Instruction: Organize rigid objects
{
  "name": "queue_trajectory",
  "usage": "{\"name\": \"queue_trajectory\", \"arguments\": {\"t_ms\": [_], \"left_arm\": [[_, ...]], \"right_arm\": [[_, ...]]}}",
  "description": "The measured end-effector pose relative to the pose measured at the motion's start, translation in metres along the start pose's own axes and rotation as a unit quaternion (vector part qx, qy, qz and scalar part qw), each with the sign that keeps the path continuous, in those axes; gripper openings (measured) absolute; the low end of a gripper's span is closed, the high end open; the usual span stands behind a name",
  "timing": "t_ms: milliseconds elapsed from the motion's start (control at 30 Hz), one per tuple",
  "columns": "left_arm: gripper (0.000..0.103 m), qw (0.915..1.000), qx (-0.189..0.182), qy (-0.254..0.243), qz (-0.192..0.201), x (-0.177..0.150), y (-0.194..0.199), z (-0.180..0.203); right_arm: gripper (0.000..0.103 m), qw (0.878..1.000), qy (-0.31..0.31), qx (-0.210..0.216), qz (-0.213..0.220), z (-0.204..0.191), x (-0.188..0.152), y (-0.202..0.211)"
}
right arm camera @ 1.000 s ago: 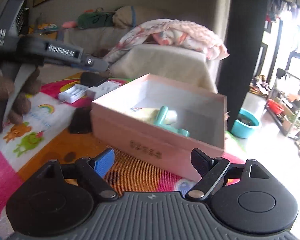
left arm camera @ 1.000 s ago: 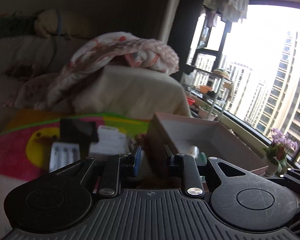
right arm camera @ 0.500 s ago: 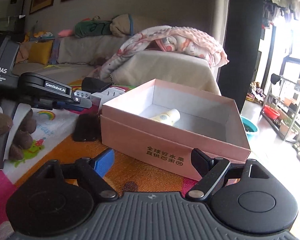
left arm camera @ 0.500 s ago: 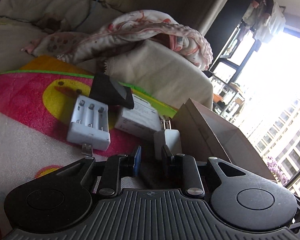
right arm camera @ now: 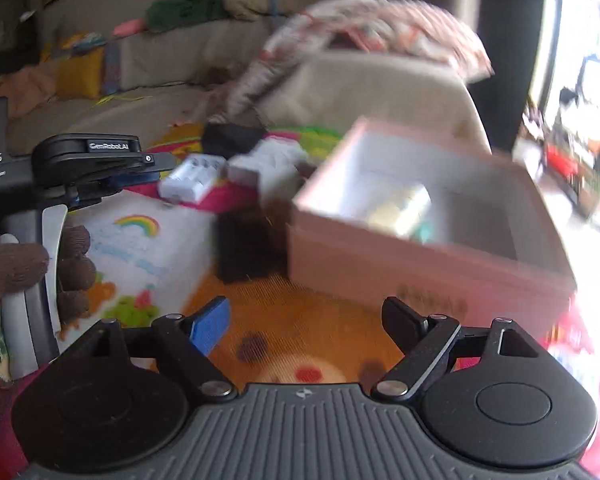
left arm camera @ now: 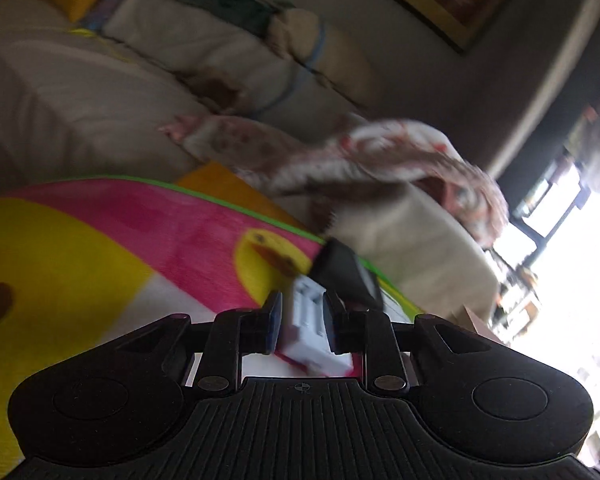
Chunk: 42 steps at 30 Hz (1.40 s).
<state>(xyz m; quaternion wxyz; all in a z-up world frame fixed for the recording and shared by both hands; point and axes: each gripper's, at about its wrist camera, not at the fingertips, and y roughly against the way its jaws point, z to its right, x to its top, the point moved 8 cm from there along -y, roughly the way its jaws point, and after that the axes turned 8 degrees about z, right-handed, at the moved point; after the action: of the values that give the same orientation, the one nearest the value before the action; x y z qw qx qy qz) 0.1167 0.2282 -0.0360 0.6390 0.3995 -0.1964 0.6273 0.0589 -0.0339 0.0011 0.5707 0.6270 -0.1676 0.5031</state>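
Left tongs [left arm camera: 302,304]: narrow gap, nothing pinched. Swung off the pink box [right arm camera: 420,264] within the last second, rolled, now aimed at the clutter on the play mat [left arm camera: 60,260].
White battery charger [left arm camera: 304,336]: flat on the mat, newly lined up in that gap, apparently untouched just ahead of the tips.
Black block [left arm camera: 346,272]: just behind it.
Right tongs [right arm camera: 304,310]: spread wide, empty, low before the box.
Probable next item for boxing: charger.

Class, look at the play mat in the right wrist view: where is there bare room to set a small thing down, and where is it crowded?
Free: the play mat between the gloved hand and the pink box, and the orange patch before the box. Crowded: behind, where the battery charger, white adapter and black items cluster.
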Motion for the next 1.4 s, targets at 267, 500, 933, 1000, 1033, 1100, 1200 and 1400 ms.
{"name": "queue_trajectory", "arguments": {"t_ms": [267,500,933,1000,1033,1100,1200,1400], "left_arm": [[0.025,0.9986,-0.016,-0.038,-0.033,-0.013,-0.009,0.011],[0.025,0.9985,-0.019,-0.047,-0.022,-0.014,-0.004,0.016],[0.025,0.9658,-0.112,-0.137,-0.19,-0.03,-0.027,0.092],[0.025,0.9606,-0.094,-0.14,-0.221,-0.044,-0.047,0.103],[0.025,0.9592,-0.09,-0.14,-0.229,-0.05,-0.056,0.108],[0.037,0.9592,-0.092,-0.138,-0.229,-0.058,-0.069,0.118],[0.043,0.9567,-0.095,-0.138,-0.238,-0.069,-0.083,0.128],[0.024,0.9416,-0.117,-0.153,-0.276,-0.086,-0.08,0.128]], "right_arm": [[0.082,0.996,0.061,0.066,0.007,-0.045,0.021,-0.018],[0.052,0.996,0.08,0.003,0.037,-0.053,0.013,-0.061],[0.049,0.996,0.077,0.025,0.035,-0.044,-0.008,-0.035],[0.049,0.998,0.055,0.026,0.025,-0.037,-0.018,-0.023],[0.049,0.998,0.048,0.024,0.022,-0.033,-0.022,-0.018],[0.054,0.999,0.037,0.018,0.021,-0.024,-0.029,-0.009],[0.065,0.999,0.023,0.015,0.019,-0.01,-0.039,-0.001],[0.071,0.999,-0.014,0.026,0.013,0.002,-0.042,0.0]]}}
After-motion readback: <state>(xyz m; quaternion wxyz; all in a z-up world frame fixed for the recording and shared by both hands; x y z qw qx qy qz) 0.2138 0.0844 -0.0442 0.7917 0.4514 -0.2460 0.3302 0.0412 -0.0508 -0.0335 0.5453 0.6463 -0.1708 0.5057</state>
